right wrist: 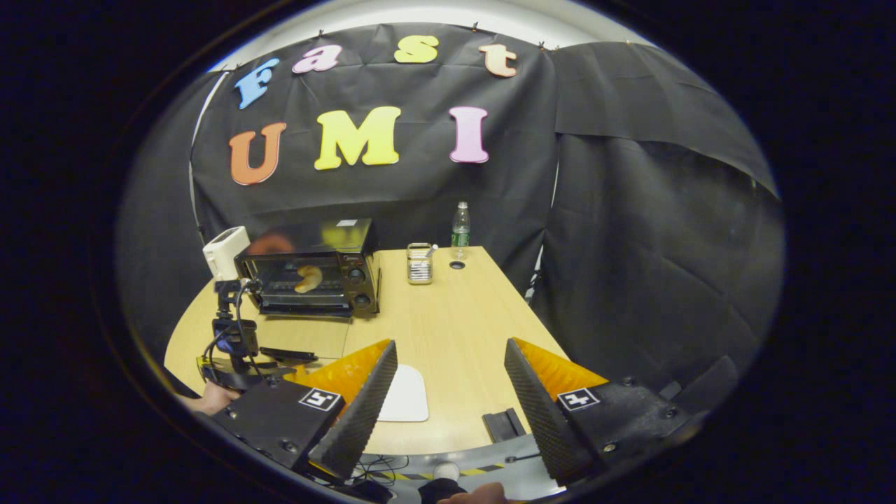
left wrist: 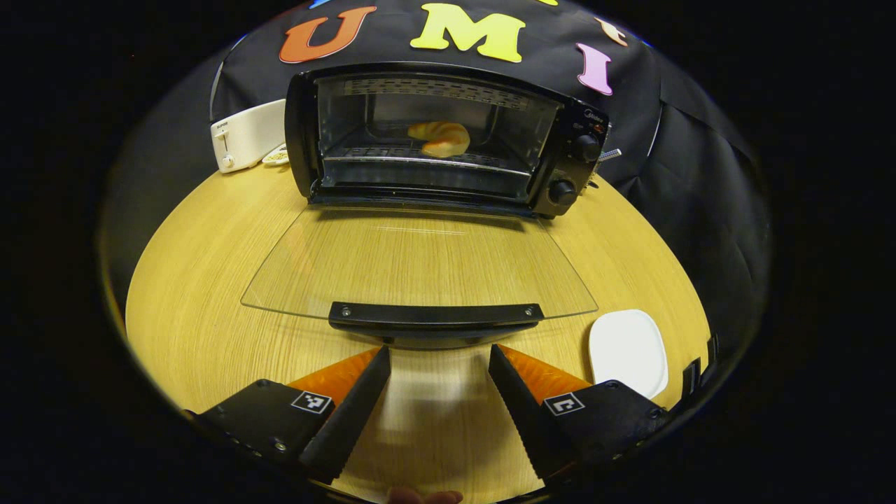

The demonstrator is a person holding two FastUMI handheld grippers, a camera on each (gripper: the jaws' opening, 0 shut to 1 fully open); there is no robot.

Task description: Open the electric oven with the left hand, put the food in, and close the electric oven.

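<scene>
Facing the electric oven [left wrist: 448,140] on the wooden table [left wrist: 196,280], the left gripper [left wrist: 439,371] had its two fingers spread wide and held nothing. The oven's glass door [left wrist: 420,262] lay folded down flat toward the near side, and its black handle [left wrist: 435,315] was just beyond the fingertips, between them but apart from them. Inside the oven, a croissant [left wrist: 439,138] rested on the wire rack [left wrist: 420,157], far from the gripper. A white plate [left wrist: 628,352] lay on the table just right of the door's near corner, beside the right finger. A white toaster [left wrist: 248,134] stood left of the oven, at the far side.

In the right gripper view, the right gripper [right wrist: 451,381] was also wide open and empty, well apart from the oven [right wrist: 311,276], which stood at the far left with the croissant [right wrist: 308,278] visible inside. The white plate [right wrist: 406,394] lay near, just beside its left finger. A water bottle [right wrist: 460,231] and a small glass container [right wrist: 419,263] stood at the far edge of the table.
</scene>
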